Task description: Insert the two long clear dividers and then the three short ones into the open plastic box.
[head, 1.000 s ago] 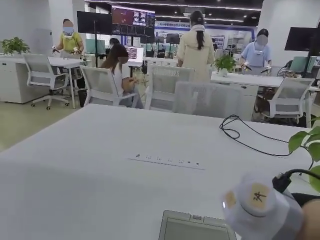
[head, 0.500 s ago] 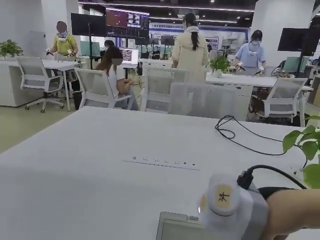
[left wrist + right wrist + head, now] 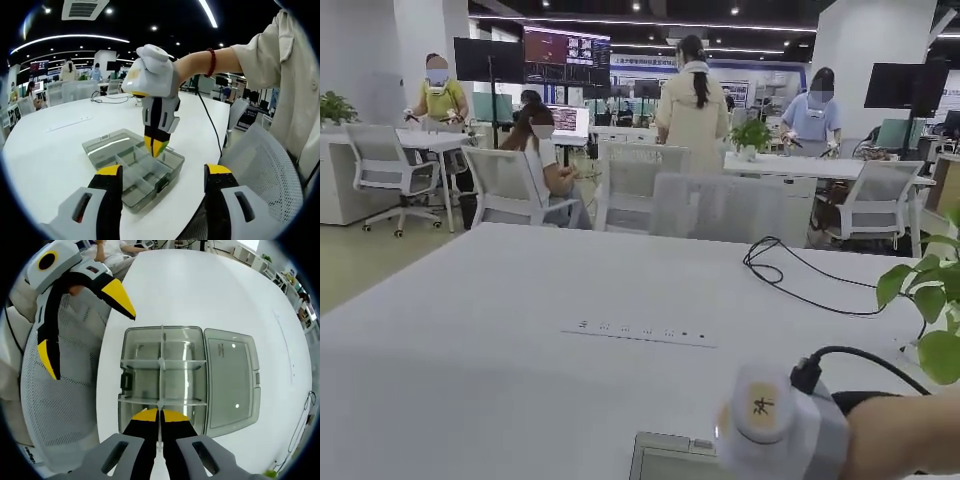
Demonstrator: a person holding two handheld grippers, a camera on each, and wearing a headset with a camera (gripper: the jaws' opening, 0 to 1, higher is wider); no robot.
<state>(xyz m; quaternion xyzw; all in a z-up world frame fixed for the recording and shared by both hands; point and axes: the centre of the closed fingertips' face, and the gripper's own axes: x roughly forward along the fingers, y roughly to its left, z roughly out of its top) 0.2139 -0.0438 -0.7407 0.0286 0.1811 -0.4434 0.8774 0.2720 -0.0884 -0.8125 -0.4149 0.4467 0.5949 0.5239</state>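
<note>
Shift: right gripper (image 3: pixel 159 413) has moved toward 9 o'clock over the box (image 3: pixel 150 330), jaws closed on 1 clear divider (image 3: pixel 161 382); left gripper (image 3: pixel 163 170) wide, empty. Seating appears underway.

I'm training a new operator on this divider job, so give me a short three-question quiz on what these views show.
1. True or false: the left gripper has its jaws shut.
2. The lid of the plastic box is: A) closed over it; B) open, lying flat beside it; C) held by a gripper.
3. Fill in: the right gripper is shut on a clear ____ over the box.

Key: 1 false, the jaws stand wide apart; 2 B; 3 divider.
</note>
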